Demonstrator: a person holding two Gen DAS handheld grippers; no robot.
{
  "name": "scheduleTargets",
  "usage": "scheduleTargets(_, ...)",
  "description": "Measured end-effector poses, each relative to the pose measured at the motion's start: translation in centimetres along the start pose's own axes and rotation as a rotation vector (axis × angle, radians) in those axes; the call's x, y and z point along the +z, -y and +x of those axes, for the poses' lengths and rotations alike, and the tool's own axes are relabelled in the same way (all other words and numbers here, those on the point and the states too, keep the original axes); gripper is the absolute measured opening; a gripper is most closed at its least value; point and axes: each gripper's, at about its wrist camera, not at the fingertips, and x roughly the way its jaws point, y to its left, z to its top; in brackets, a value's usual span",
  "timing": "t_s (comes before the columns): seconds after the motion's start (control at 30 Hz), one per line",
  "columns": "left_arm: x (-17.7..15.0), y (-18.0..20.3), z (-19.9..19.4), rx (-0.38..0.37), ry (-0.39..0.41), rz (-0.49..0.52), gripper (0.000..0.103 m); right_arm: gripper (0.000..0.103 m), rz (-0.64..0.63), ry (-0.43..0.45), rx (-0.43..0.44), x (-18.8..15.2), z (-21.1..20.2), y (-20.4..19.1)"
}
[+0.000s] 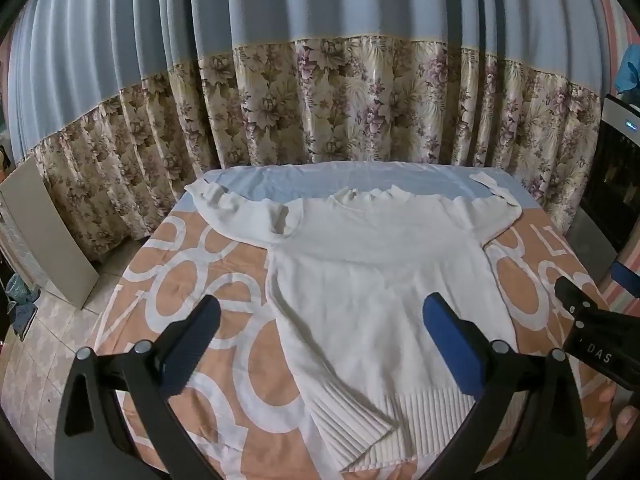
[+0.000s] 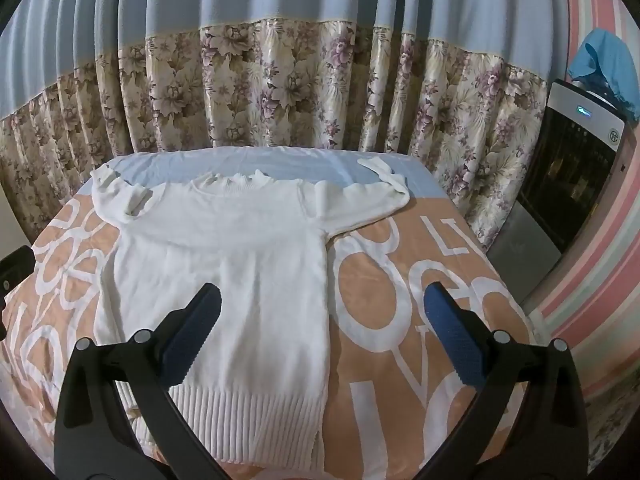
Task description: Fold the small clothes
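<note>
Lying flat on its front or back, a white knit sweater is spread on a table cover of peach cloth printed with large white rings and letters. Its body is a fine, smooth knit; the hem nearest the cameras is a band of coarse vertical ribs, and the neckline at the far end has a small wavy edge. Both sleeves reach sideways from the shoulders, their cuffs curling back onto a pale blue sheet at the far end of the cover. In the left wrist view the near hem corner is turned up in a ribbed flap. Above the hem, the left gripper hangs with its black arms and textured blue pads spread wide, nothing between them. The right gripper is likewise spread and empty, straddling the sweater's right side seam. Behind the sweater hangs a pleated curtain, plain blue above and glossy floral beige below. Right of it stands a dark appliance.
</note>
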Motion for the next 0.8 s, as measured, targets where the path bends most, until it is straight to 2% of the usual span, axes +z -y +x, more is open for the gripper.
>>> scheduleTargets(0.8,0.14,0.07,-0.03,-0.001,-0.001,-0.004,0.101,0.1,0.004,0.001,0.0,0.15,0.14,-0.21)
